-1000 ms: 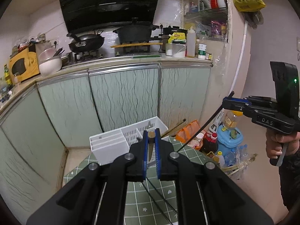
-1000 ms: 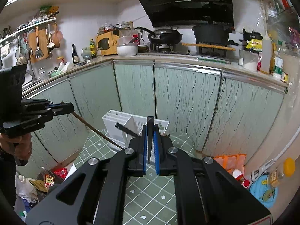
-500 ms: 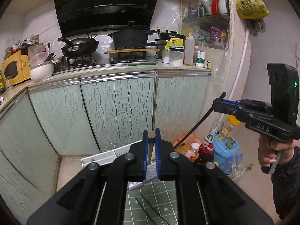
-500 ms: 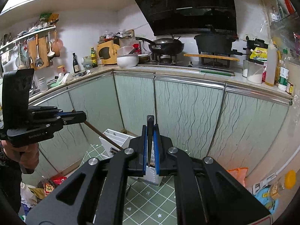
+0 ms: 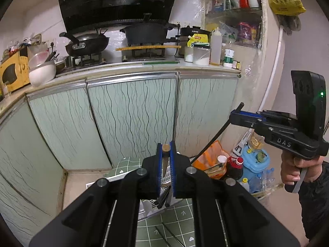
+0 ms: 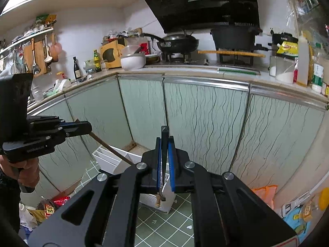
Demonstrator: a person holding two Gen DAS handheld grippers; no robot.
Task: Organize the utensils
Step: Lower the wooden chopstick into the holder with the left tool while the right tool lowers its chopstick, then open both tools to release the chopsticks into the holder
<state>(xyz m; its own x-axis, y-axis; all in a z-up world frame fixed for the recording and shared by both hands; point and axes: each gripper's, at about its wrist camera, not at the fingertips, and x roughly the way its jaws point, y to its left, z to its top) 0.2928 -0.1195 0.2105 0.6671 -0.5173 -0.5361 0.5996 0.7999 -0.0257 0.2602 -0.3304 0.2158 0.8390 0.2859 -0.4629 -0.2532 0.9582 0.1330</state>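
Nearest the left wrist camera, the left hand-held gripper (image 5: 165, 150) is clamped on a brown wooden chopstick (image 5: 165, 160), whose blunt end stands just above the blue pads while its shaft slants down behind them. In the right wrist view the right hand-held gripper (image 6: 164, 142) is likewise closed tight on a black chopstick (image 6: 164, 154), its square tip rising above the pads. Directly beyond and below both grippers sits a white plastic utensil rack (image 6: 107, 158), divided into slots, on a desk covered with a green tiled cloth (image 6: 164, 224); dark sticks already stand in the part of the rack seen between the left gripper's arms. Two thin black sticks (image 5: 168, 233) lie loose on the cloth in front of the rack. Each camera also sees the other gripper from the side, gripped in the person's hand (image 5: 298, 170). Farther off, pale green cabinet doors (image 5: 131, 119) with wavy black lines run beneath the kitchen counter (image 6: 205, 70), which carries a black wok (image 5: 88, 43), a black pot (image 5: 146, 32) and a white bowl (image 6: 132, 60).
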